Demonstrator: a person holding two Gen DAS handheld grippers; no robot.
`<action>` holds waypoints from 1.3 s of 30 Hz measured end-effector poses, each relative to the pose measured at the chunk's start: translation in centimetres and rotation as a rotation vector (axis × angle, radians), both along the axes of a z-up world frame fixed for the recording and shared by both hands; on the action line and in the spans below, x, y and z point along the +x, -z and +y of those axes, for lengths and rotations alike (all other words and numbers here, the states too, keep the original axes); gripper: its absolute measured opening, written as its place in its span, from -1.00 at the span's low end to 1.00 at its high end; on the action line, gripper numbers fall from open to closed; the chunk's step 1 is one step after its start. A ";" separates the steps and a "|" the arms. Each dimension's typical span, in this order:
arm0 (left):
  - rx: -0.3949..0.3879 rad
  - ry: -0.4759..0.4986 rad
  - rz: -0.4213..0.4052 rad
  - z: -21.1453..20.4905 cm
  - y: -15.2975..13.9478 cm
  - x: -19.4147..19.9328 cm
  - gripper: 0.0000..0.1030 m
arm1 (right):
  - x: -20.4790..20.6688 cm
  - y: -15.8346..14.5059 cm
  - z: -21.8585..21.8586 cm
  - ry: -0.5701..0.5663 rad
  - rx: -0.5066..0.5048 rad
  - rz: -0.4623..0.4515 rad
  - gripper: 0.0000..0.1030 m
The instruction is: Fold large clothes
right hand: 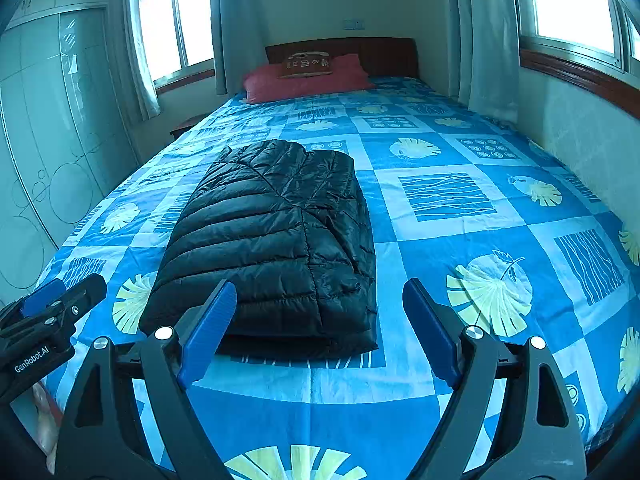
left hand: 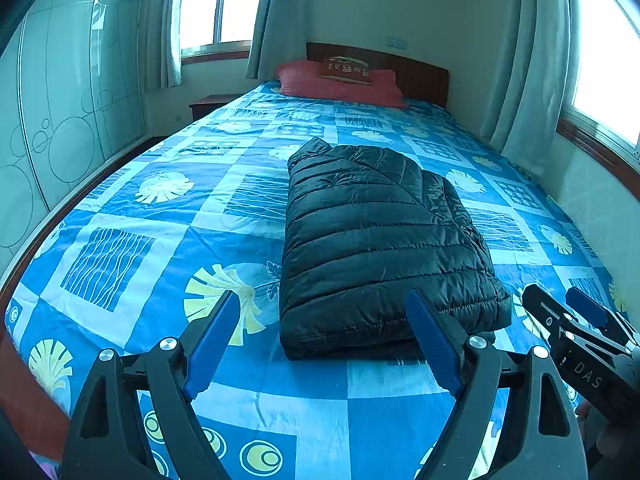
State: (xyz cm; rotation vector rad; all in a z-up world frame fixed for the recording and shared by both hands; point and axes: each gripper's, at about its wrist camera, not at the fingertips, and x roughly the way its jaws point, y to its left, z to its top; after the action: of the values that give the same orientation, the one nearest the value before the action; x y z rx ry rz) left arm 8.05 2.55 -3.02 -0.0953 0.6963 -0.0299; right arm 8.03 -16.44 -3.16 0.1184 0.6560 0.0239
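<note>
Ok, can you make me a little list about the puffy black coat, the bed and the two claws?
coat: black puffer jacket, folded into a neat rectangle
where: lying flat on the blue patterned bedsheet
left claw: open, holding nothing, near the jacket's front edge
right claw: open, holding nothing
far end of bed: red pillow with a small brown cushion on top

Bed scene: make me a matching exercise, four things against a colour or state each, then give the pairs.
Things:
1. puffer jacket
2. pillow
3. bedspread
4. left gripper

Descriptions:
A. blue patchwork with pale leaf prints
B. fingers spread apart, holding nothing
C. black, folded into a compact bundle
D. red, at the headboard

Pairs: 1-C, 2-D, 3-A, 4-B
</note>
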 end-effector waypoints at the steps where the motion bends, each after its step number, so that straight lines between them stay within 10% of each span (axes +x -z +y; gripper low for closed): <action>1: 0.001 -0.001 0.000 0.0 0.0 0.0 0.62 | 0.0 0.0 0.1 -0.001 0.000 0.000 0.65; 39: -0.021 0.006 0.009 -0.1 1.2 -0.4 0.63 | -1.0 0.4 1.1 -0.003 -0.010 -0.012 0.66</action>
State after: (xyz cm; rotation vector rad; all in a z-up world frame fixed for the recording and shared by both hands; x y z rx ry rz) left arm 7.61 2.47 -4.18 -0.1133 0.7056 -0.0421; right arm 7.03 -15.33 -3.60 0.1076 0.6439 0.0238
